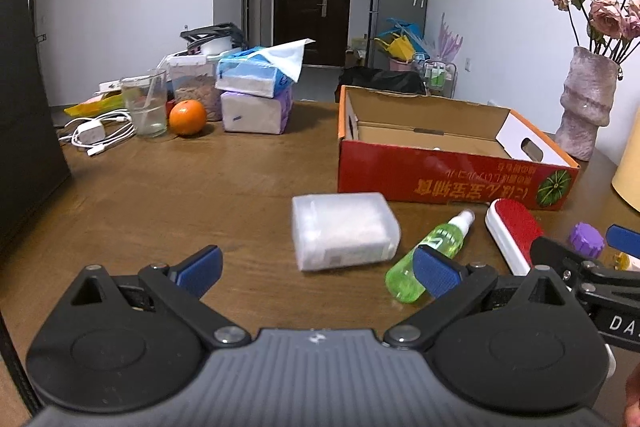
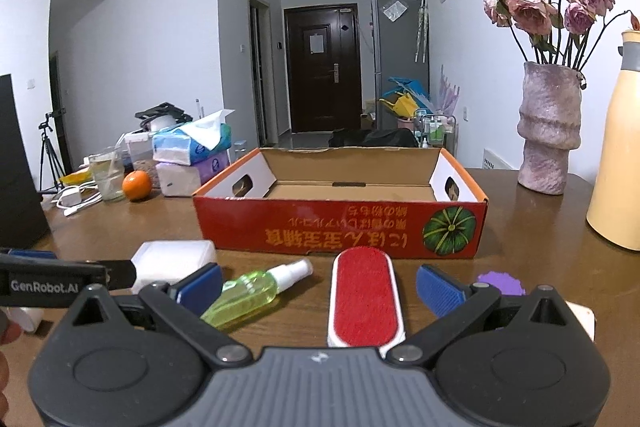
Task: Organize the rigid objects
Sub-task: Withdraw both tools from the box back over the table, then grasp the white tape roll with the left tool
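A red cardboard box point(image 1: 448, 179) point(image 2: 340, 227) stands open on the wooden table. In front of it lie a translucent white plastic case point(image 1: 344, 237) point(image 2: 172, 261), a green spray bottle point(image 1: 430, 261) point(image 2: 252, 293), a red and white lint brush point(image 1: 514, 233) point(image 2: 365, 301) and a purple cap point(image 1: 587, 239) point(image 2: 500, 283). My left gripper point(image 1: 318, 273) is open just short of the plastic case, with nothing between its fingers. My right gripper point(image 2: 318, 287) is open, with the lint brush lying between its fingers and the spray bottle by the left finger.
At the back left sit tissue packs point(image 1: 256, 91), an orange point(image 1: 187, 117), a glass point(image 1: 145, 107) and white cables point(image 1: 100, 133). A vase of dried roses point(image 2: 548, 131) and a yellow jug point(image 2: 618, 163) stand at the right. A black panel point(image 1: 24, 131) rises at the left.
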The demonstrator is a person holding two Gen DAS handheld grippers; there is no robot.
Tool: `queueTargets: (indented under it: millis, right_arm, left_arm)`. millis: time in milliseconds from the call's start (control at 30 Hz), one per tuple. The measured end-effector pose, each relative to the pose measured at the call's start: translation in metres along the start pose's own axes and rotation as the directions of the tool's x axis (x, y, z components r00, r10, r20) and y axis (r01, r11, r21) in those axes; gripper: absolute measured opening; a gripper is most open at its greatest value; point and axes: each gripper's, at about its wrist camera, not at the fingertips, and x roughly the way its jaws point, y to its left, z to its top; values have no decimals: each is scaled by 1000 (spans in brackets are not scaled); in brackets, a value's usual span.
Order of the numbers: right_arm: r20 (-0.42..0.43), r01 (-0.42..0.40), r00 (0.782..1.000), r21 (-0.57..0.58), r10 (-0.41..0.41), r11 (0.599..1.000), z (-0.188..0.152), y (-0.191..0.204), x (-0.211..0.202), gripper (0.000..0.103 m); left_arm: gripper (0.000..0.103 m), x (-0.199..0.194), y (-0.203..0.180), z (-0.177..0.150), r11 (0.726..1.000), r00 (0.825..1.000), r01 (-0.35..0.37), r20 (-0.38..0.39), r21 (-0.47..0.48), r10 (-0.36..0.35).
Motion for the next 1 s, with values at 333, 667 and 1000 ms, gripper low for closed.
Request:
queueTargets:
  millis: [333, 667, 1000]
  right_arm:
    - [-25, 1, 1000, -11, -1, 1000, -20, 16, -8, 103]
    - [-46, 16, 999, -10, -16, 1000, -30, 27, -9, 103]
    - [-63, 29, 998, -15, -30, 999, -35, 33, -6, 103]
  left_arm:
    - [103, -14, 32, -14, 998, 998, -62, -12, -17, 62]
    - [103, -8, 72, -25, 988, 988, -153, -38, -28, 152]
    - [84, 4, 86, -30, 985, 983, -168, -84, -36, 165]
